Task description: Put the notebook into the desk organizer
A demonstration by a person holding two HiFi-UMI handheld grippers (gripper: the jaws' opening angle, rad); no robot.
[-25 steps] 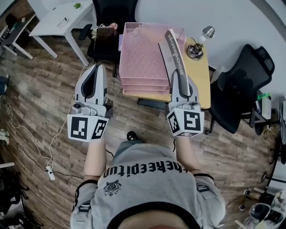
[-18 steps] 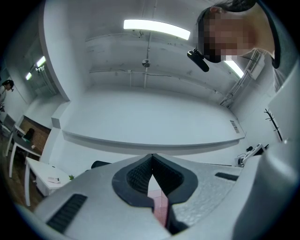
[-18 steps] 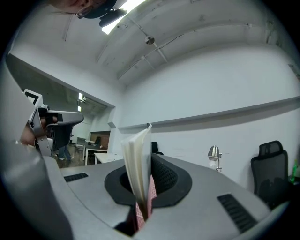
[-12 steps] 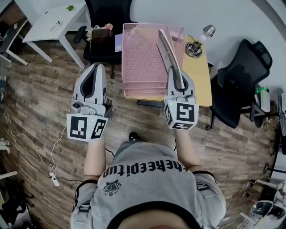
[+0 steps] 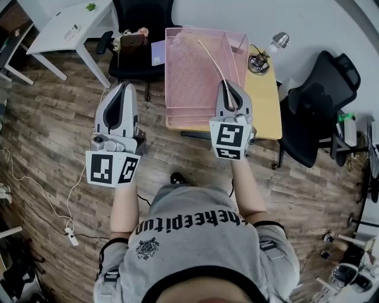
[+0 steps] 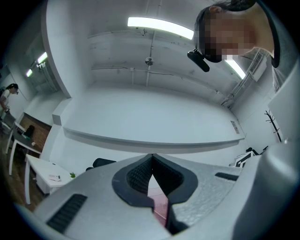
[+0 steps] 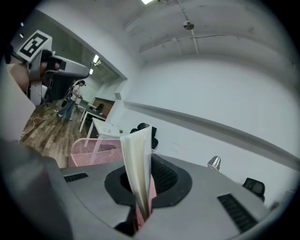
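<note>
**Head view, looking steeply down.** Right gripper: jaws clamped on the notebook, nearly together w/ only the book's thickness btw. the pads. The notebook stands on edge. It shows as a thin pale line running from the jaws toward the far left, above the top tray of the desk organizer and nearer that tray's right wall. Whether its lower edge touches the mesh: cannot tell. In the right gripper view the page block rises upright out of the jaws, pages slightly fanned at the top.

Left gripper: jaws closed tip to tip, nothing btw. them. It is held over the floor, just left of the surface's front-left corner, approx. level w/ the right gripper.

Desk organizer: stacked pink mesh trays on the left part of the surface, front rim at the surface's front edge.

Other items:
- Lamp: near the surface's far-right corner.
- Black chair: beside the surface's right edge.
- Second black chair: behind the far-left corner.
- White table: further left.
</note>
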